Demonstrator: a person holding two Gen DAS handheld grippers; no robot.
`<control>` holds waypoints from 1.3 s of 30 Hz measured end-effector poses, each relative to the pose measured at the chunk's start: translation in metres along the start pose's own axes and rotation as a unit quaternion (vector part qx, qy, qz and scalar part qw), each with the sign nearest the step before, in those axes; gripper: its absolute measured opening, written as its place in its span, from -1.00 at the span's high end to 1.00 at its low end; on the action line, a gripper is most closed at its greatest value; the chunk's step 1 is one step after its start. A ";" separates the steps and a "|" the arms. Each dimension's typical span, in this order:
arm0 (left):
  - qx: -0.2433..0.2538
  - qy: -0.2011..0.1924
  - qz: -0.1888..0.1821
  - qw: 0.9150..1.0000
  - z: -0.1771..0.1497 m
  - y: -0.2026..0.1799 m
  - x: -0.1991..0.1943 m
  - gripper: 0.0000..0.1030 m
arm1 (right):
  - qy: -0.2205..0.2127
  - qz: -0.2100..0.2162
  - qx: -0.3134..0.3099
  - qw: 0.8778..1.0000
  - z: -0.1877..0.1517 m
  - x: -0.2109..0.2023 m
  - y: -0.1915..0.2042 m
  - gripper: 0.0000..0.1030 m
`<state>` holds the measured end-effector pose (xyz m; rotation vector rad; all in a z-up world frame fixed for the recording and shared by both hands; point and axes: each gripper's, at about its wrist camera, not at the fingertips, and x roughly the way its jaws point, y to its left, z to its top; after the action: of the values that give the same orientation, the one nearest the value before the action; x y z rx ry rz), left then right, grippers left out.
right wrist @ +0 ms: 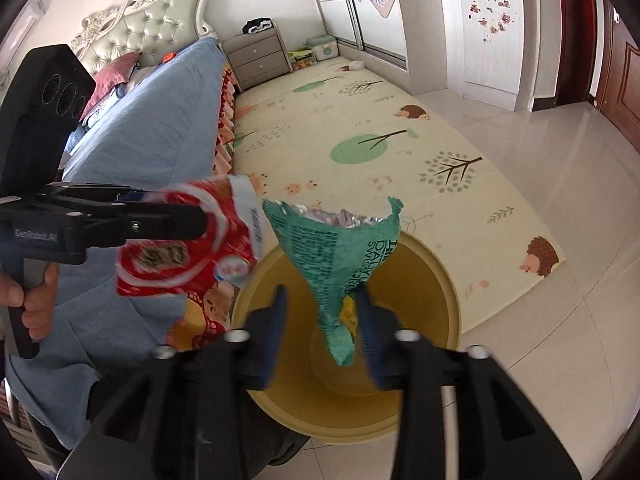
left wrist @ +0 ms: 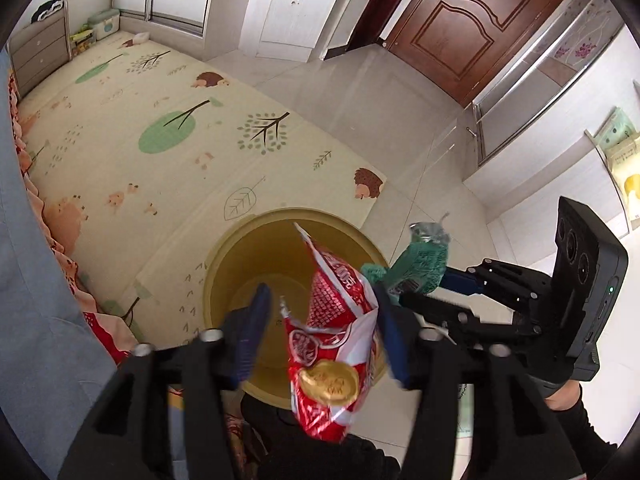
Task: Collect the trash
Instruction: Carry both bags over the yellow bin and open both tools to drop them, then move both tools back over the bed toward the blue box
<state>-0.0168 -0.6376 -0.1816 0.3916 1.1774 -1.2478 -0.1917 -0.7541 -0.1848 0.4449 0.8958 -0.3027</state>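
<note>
A yellow bin [left wrist: 224, 276] stands on the floor below both grippers; it also shows in the right wrist view [right wrist: 440, 280]. My left gripper [left wrist: 324, 320] is open, and a red snack wrapper [left wrist: 332, 340] hangs between its fingers against the right finger, over the bin mouth. The red wrapper [right wrist: 188, 240] shows blurred at the left gripper's tip in the right wrist view. My right gripper [right wrist: 322, 312] is open, with a green snack bag [right wrist: 340, 248] between its fingers beside the right one, above the bin. The green bag also shows in the left wrist view [left wrist: 420, 264].
A patterned play mat [left wrist: 160, 140] covers the floor beyond the bin. A bed with blue cover [right wrist: 152, 120] lies to the left, a nightstand [right wrist: 256, 58] behind it. Tiled floor [left wrist: 380, 112] leads to a brown door [left wrist: 472, 20].
</note>
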 end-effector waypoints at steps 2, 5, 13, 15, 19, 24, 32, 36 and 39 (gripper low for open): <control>-0.022 0.004 0.015 1.000 -0.001 0.009 0.006 -0.75 | -0.005 -0.018 -0.005 1.000 -0.004 0.001 -0.002 -0.41; -0.054 0.016 0.017 0.998 0.001 0.021 0.008 -0.76 | -0.005 -0.021 -0.006 1.000 -0.011 0.002 -0.007 -0.41; -0.051 -0.016 0.043 0.998 0.000 0.020 -0.004 -0.78 | -0.011 -0.018 0.019 1.000 -0.010 -0.004 -0.011 -0.41; -0.041 -0.037 0.043 0.998 0.001 0.015 -0.014 -0.78 | -0.022 -0.019 0.017 0.999 -0.006 -0.012 -0.008 -0.41; -0.025 -0.072 0.043 0.996 0.000 0.005 -0.039 -0.78 | -0.044 -0.014 0.009 0.999 0.005 -0.031 0.006 -0.41; -0.017 -0.124 0.043 0.991 -0.010 -0.003 -0.088 -0.79 | -0.075 -0.003 -0.020 0.997 0.022 -0.052 0.040 -0.41; -0.029 -0.204 0.114 0.972 -0.057 0.030 -0.188 -0.83 | -0.122 0.059 -0.067 0.989 0.049 -0.067 0.121 -0.42; -0.060 -0.241 0.152 0.957 -0.090 0.062 -0.242 -0.85 | -0.139 0.100 -0.095 0.981 0.061 -0.071 0.173 -0.49; -0.088 -0.273 0.183 0.940 -0.119 0.090 -0.285 -0.90 | -0.150 0.128 -0.122 0.973 0.069 -0.071 0.219 -0.57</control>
<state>0.0426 -0.3658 -0.0204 0.1064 0.6896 -0.8371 -0.0924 -0.5936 -0.0365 0.2712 0.5626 -0.0195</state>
